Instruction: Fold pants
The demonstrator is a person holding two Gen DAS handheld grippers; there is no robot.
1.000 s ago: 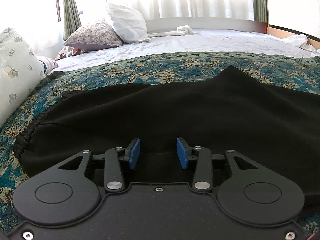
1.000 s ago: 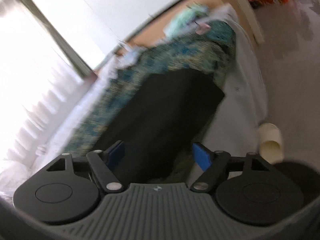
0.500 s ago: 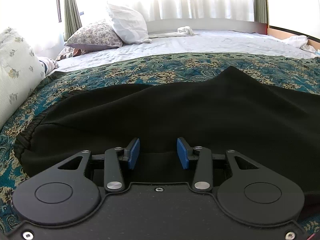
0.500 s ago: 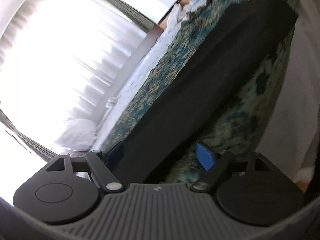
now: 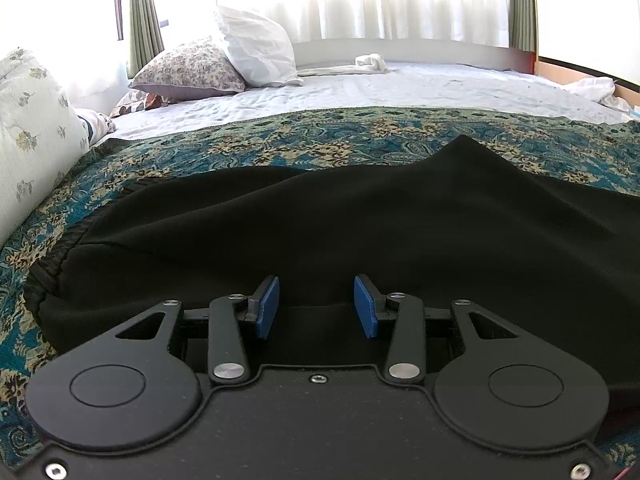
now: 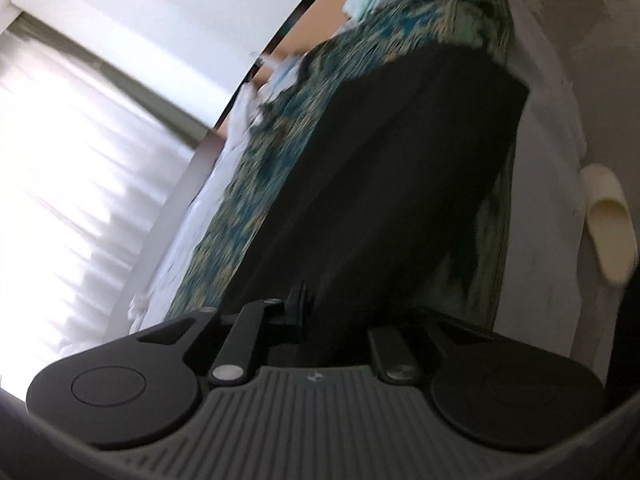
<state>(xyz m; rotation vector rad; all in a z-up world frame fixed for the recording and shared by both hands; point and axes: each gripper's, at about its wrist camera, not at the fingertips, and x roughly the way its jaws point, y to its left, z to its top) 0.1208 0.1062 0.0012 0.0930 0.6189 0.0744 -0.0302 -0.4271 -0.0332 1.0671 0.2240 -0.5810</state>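
Note:
Black pants lie spread across a teal patterned bedspread, the elastic waistband at the left. My left gripper is open and empty, low over the near edge of the pants. In the right wrist view the pants stretch away along the bedspread, the view rolled sideways and blurred. My right gripper sits low over the pants. Its left finger shows against the black cloth. The right finger's tip is lost in the dark fabric, so I cannot tell its state.
White and floral pillows lie at the head of the bed, with a pale cushion at the left. A white sheet covers the far half. A cream slipper lies on the floor beside the bed.
The left gripper has stayed still and open. The right gripper has swung and rolled over the pants and dropped close to the fabric; its blue pads no longer show.

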